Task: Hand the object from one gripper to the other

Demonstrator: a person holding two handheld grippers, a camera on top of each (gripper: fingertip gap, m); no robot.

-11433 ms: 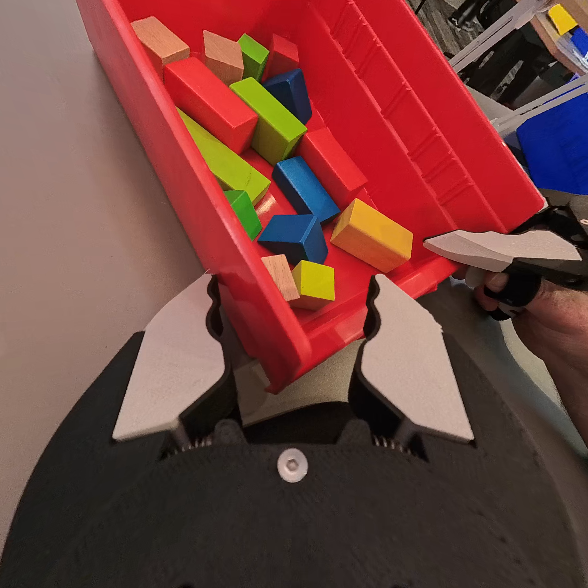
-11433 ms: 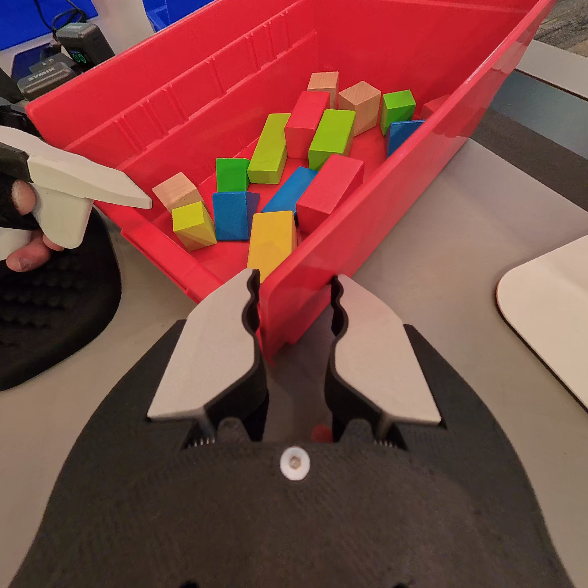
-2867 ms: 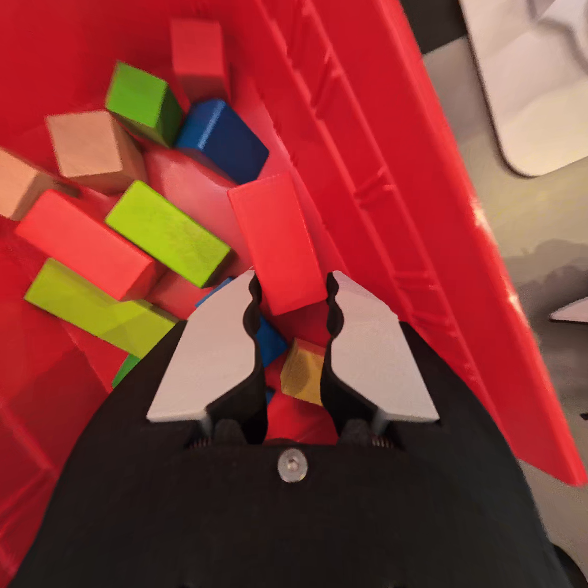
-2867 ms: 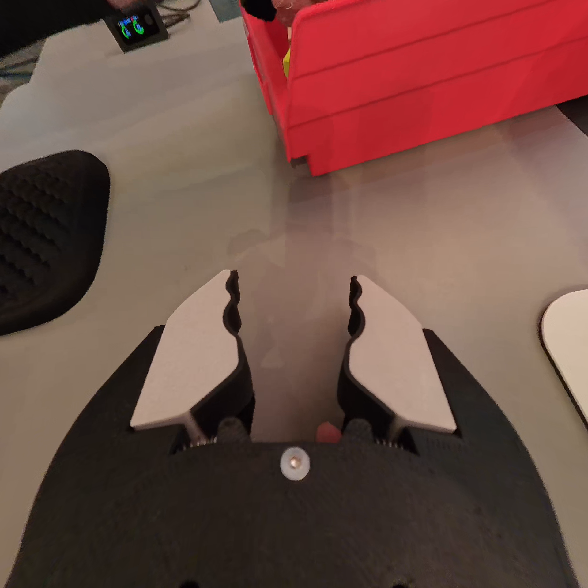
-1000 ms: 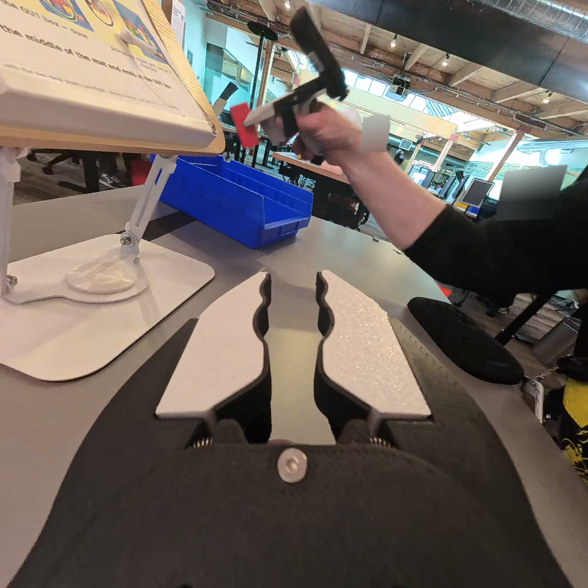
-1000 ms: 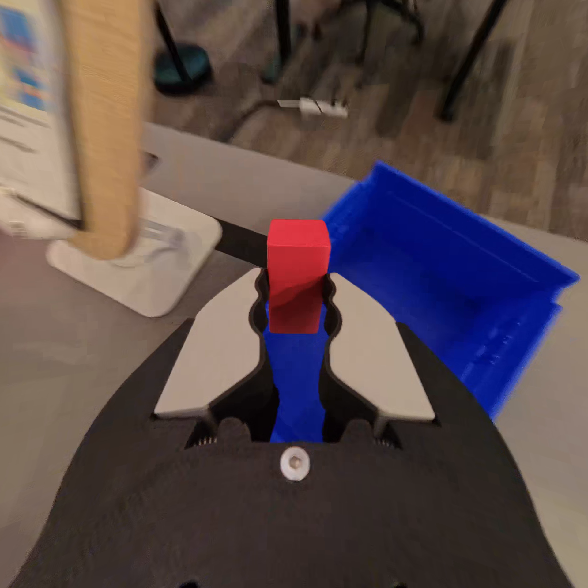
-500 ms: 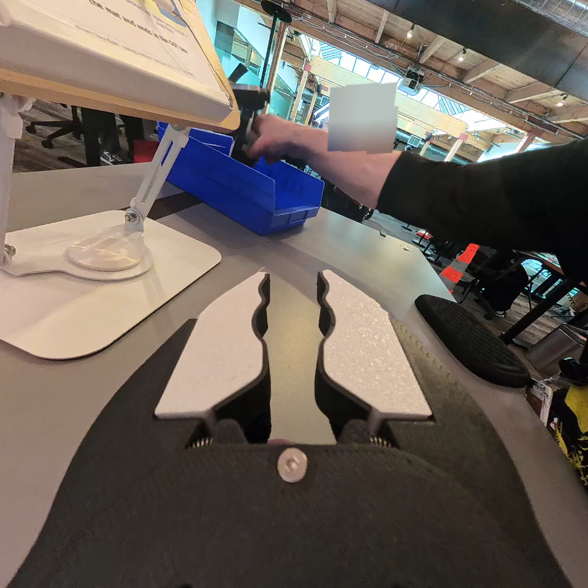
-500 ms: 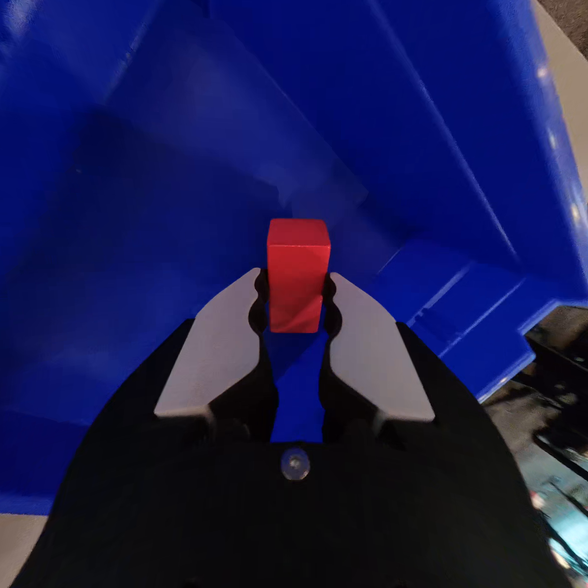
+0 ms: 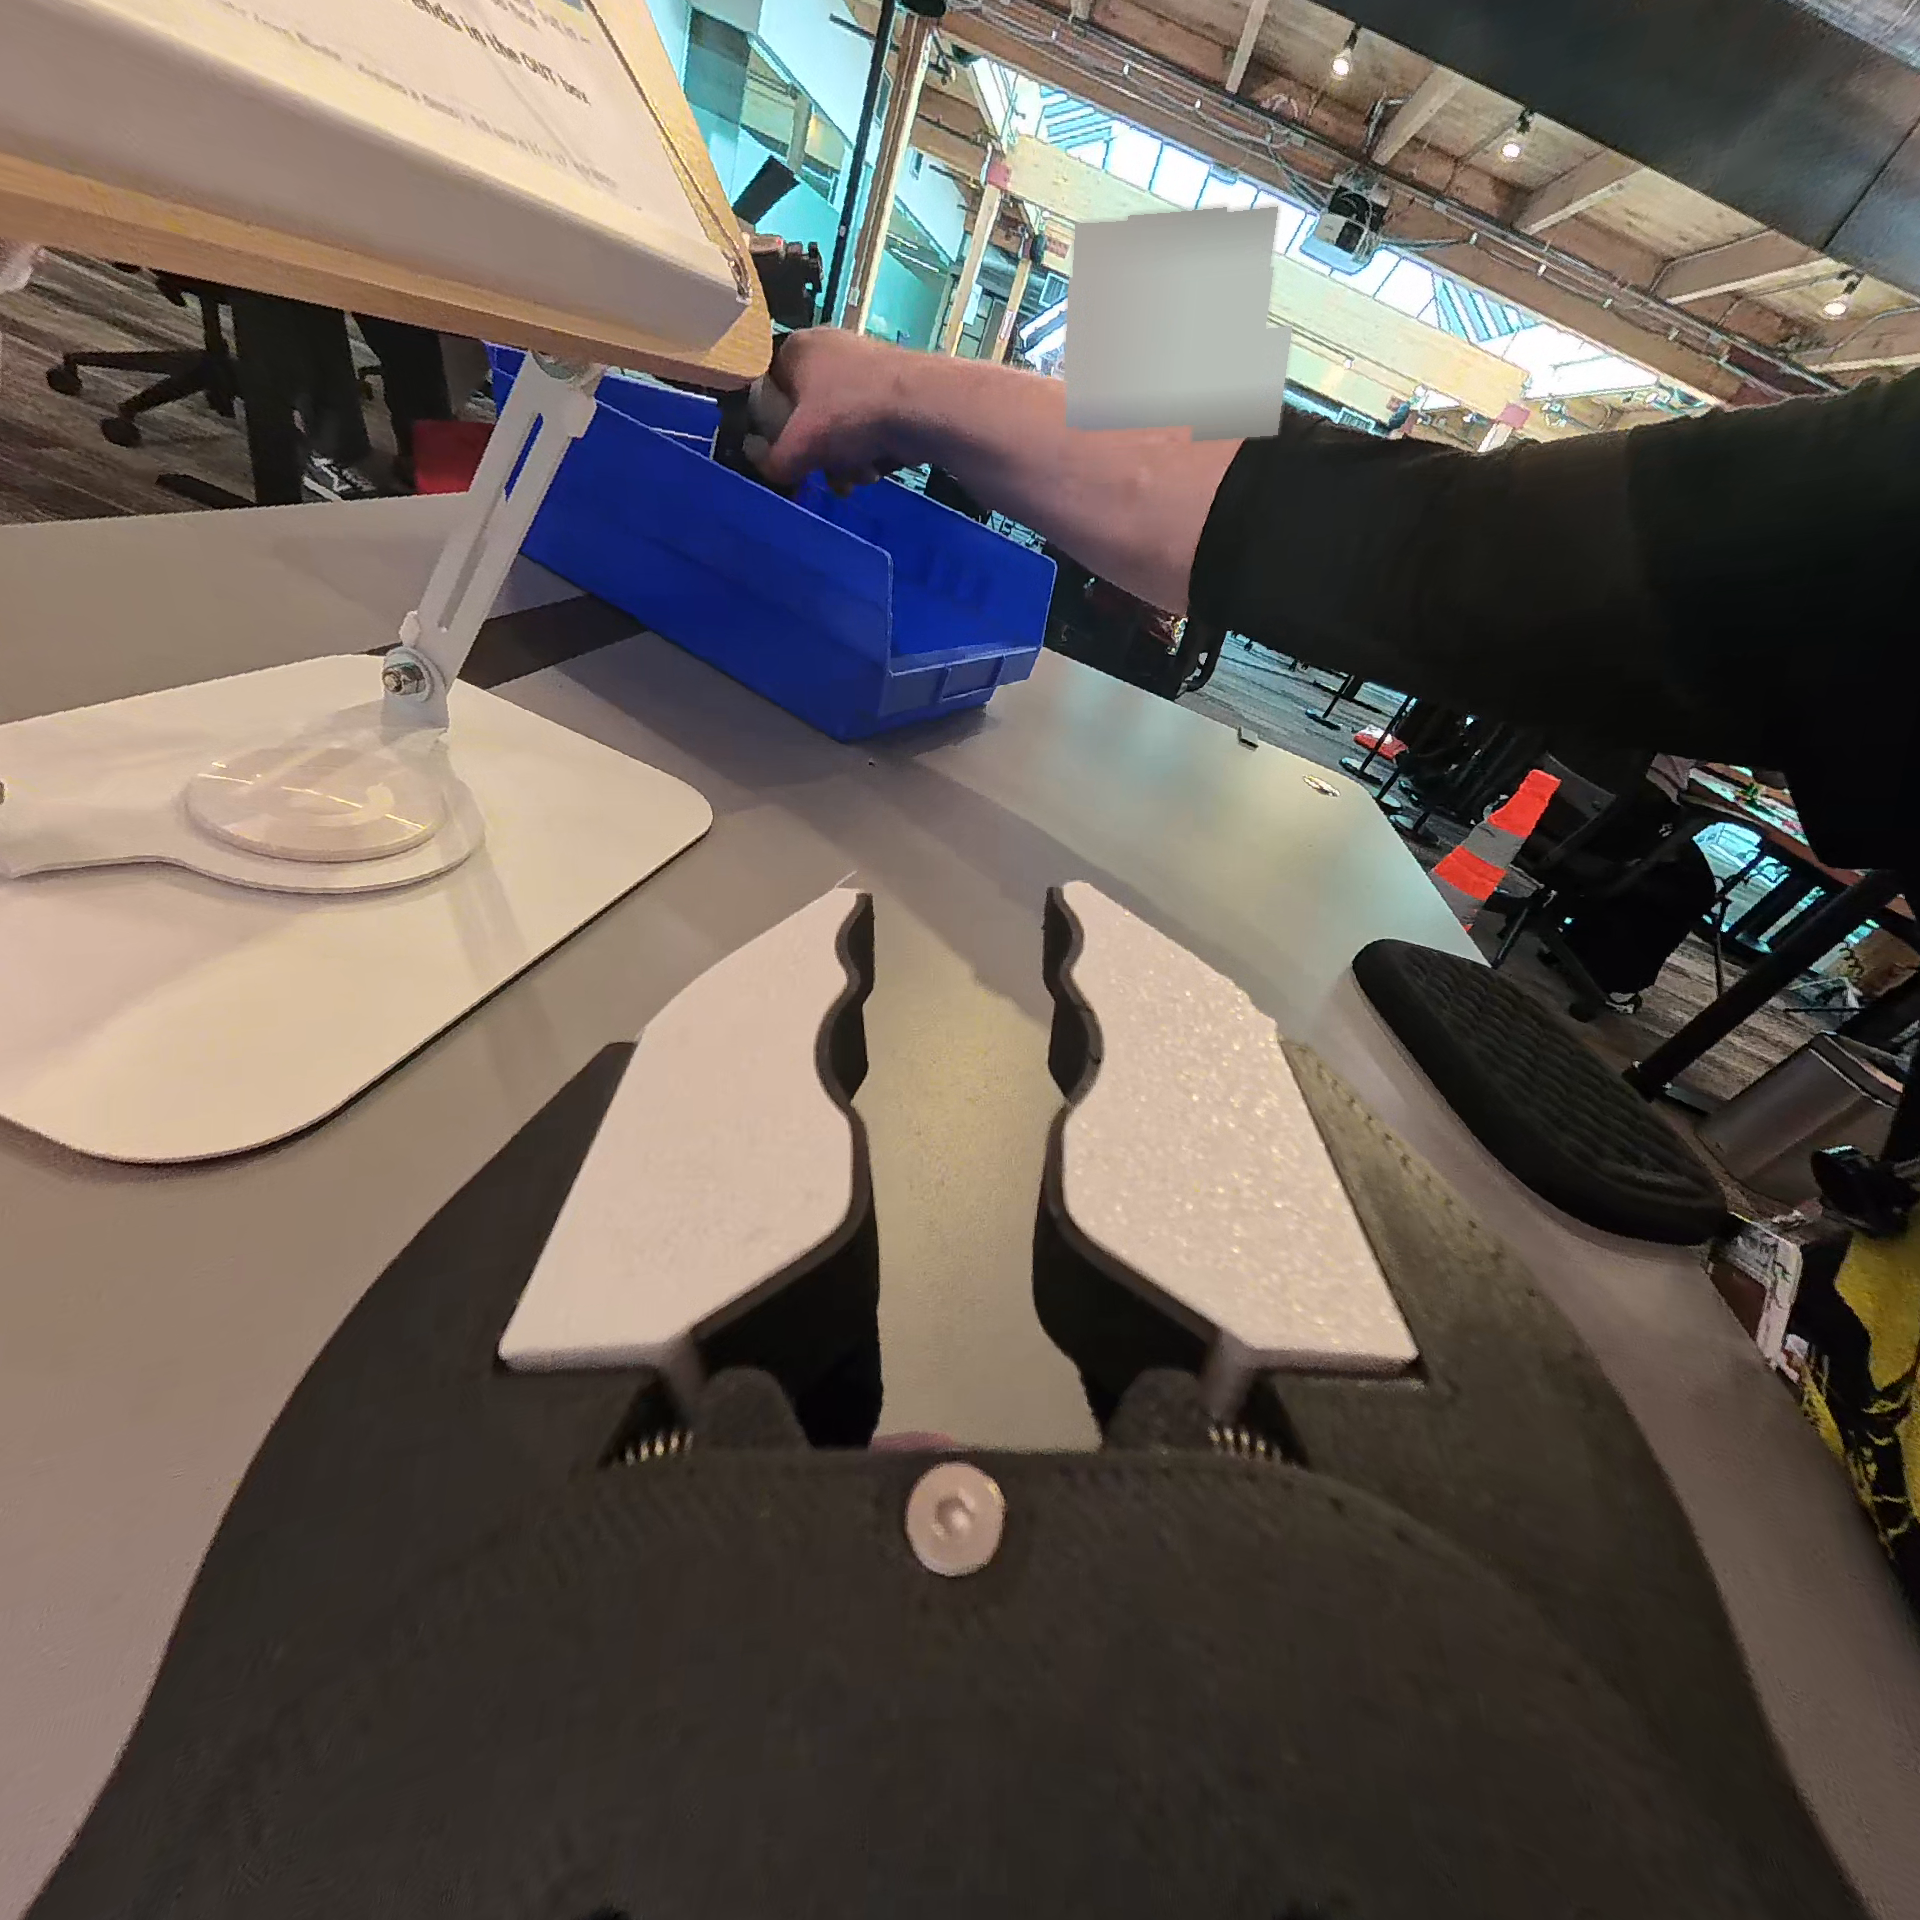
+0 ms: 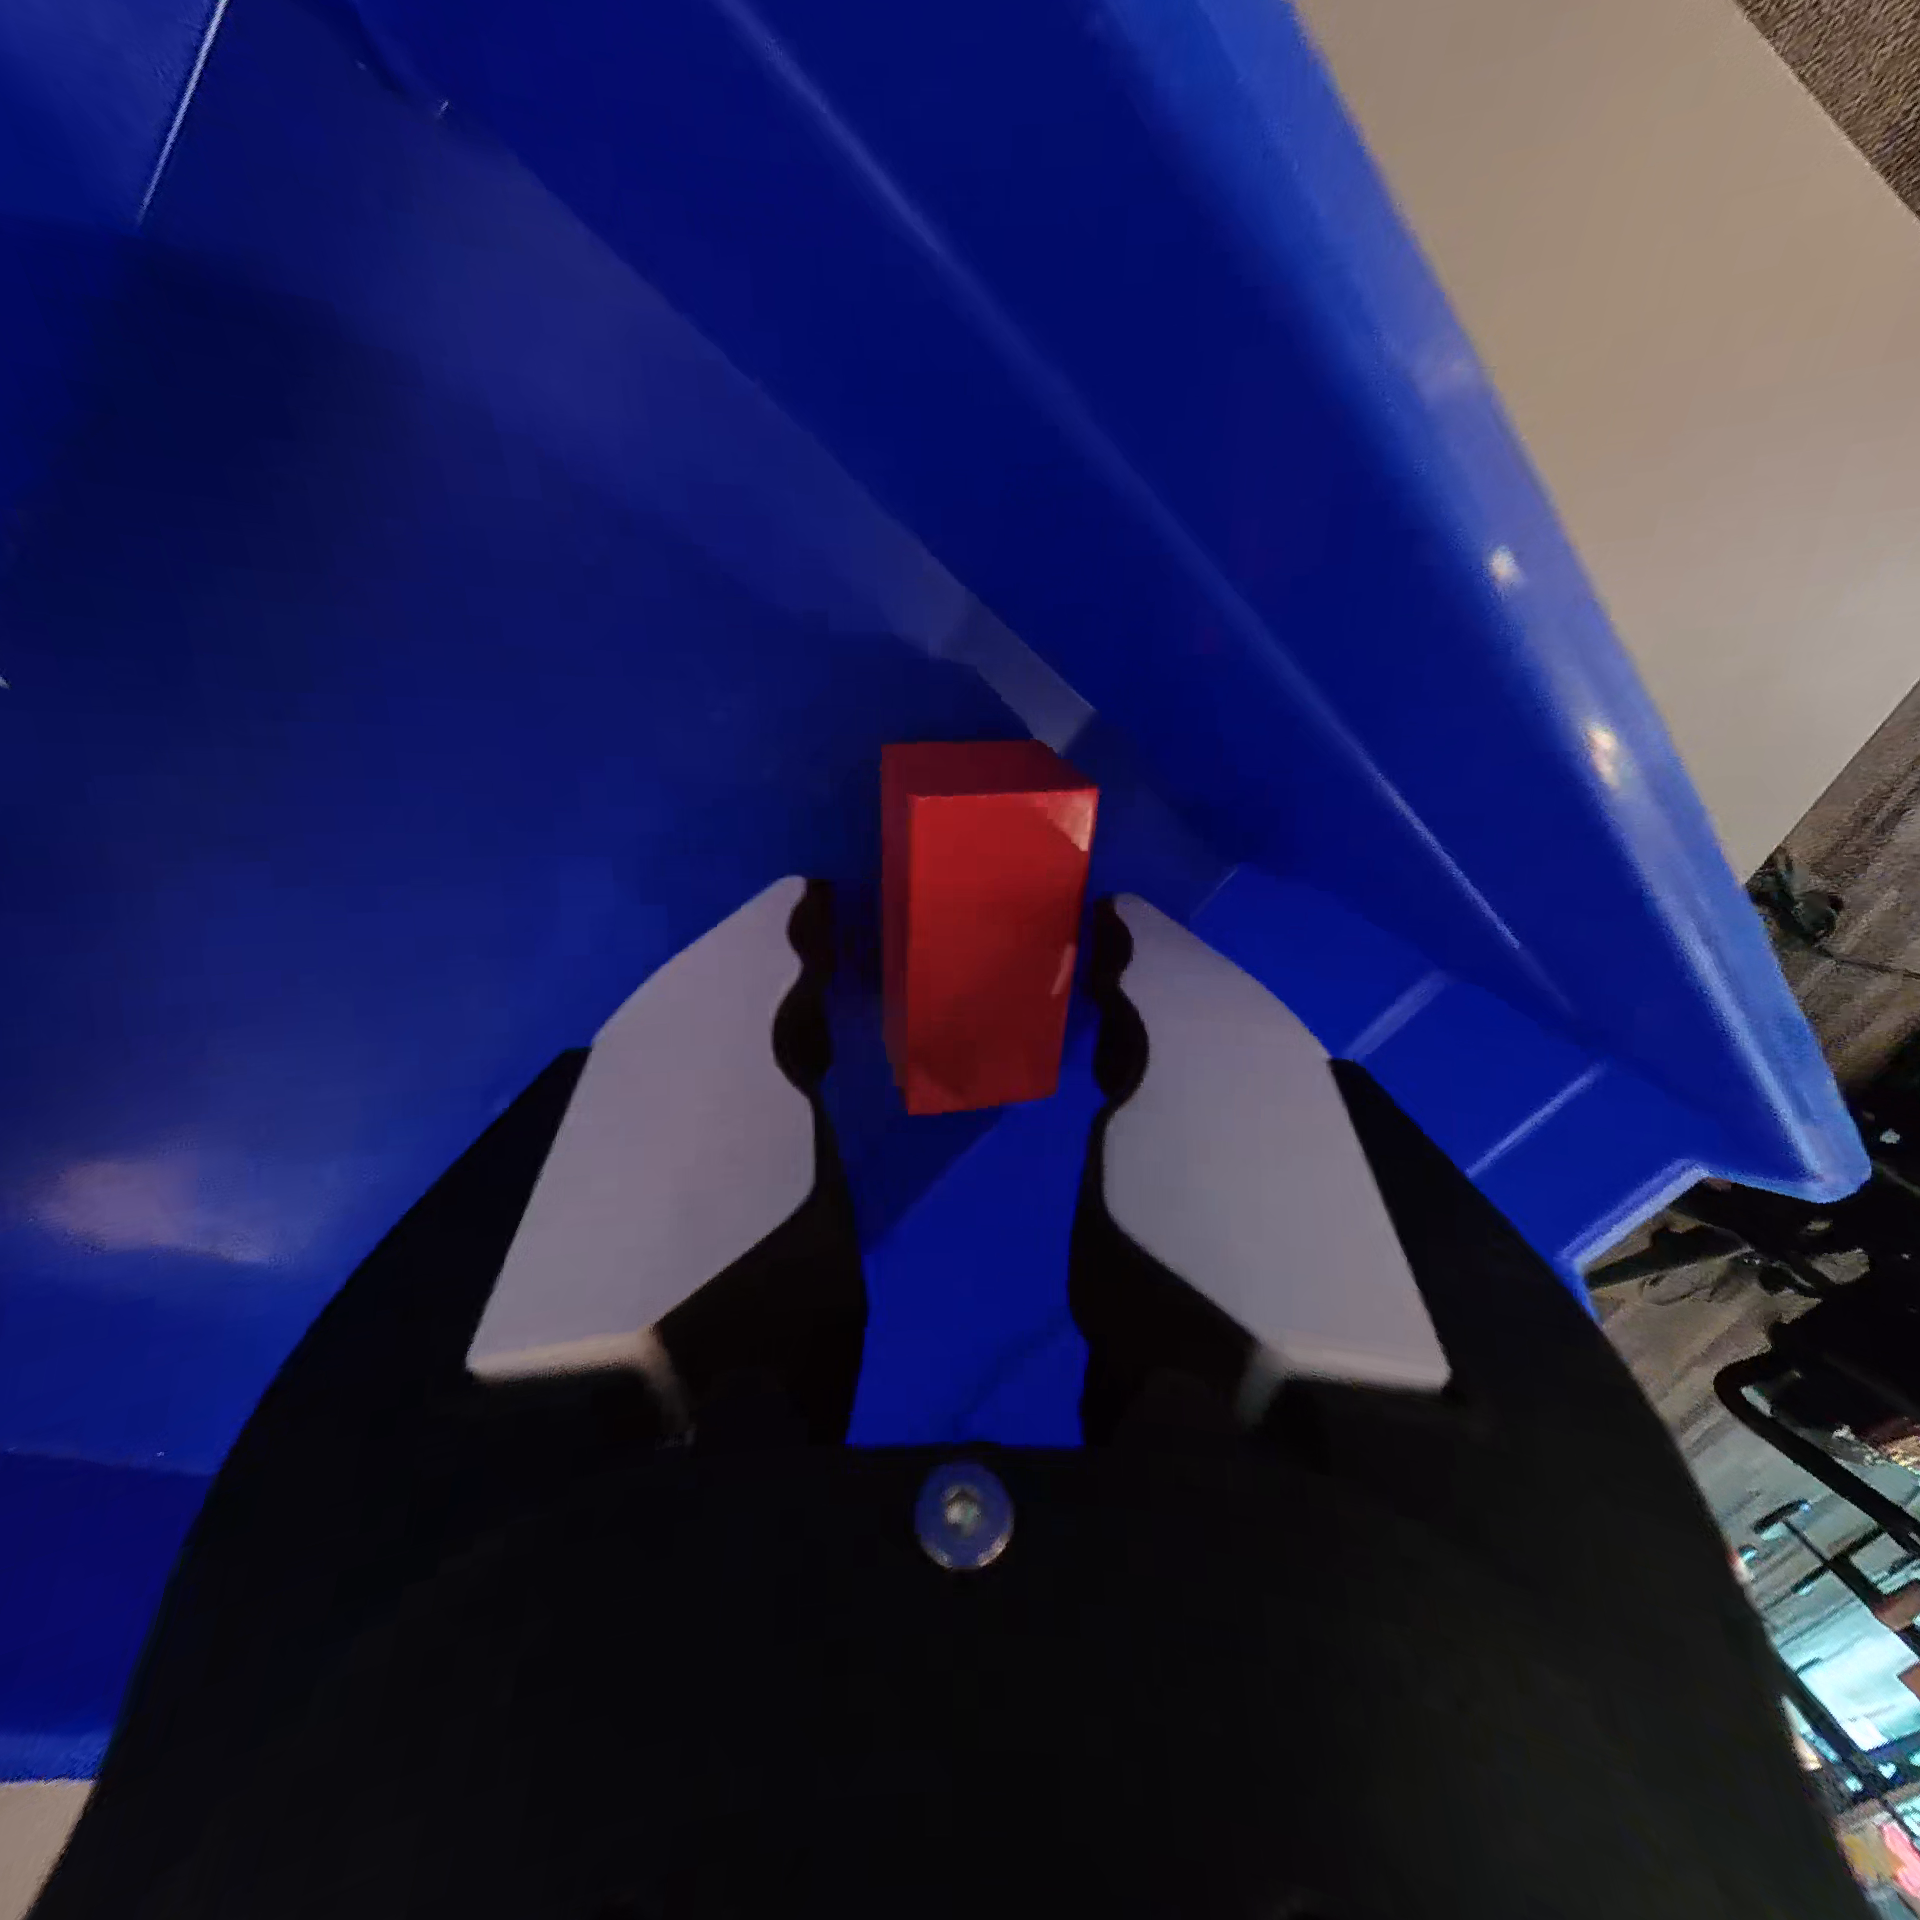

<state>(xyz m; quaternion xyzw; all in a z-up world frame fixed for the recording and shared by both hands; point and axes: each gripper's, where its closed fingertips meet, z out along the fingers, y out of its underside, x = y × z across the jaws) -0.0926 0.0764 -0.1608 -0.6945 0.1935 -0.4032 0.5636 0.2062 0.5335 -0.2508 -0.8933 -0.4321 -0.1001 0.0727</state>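
Only the right wrist view is showing the red block (image 10: pixel 982 925), standing inside the blue bin (image 10: pixel 520 520) between the parted fingers of the right tool (image 10: pixel 956 914), a gap showing at the left pad. The left wrist view is showing the left tool (image 9: pixel 956 909) hanging open and bare over the grey counter (image 9: pixel 1143 810), beside a white stand (image 9: pixel 312 935) bearing a printed sheet.

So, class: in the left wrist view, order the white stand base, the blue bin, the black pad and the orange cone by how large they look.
1. white stand base
2. blue bin
3. black pad
4. orange cone

The base lies nearest the camera, so true sizes stay unsure.
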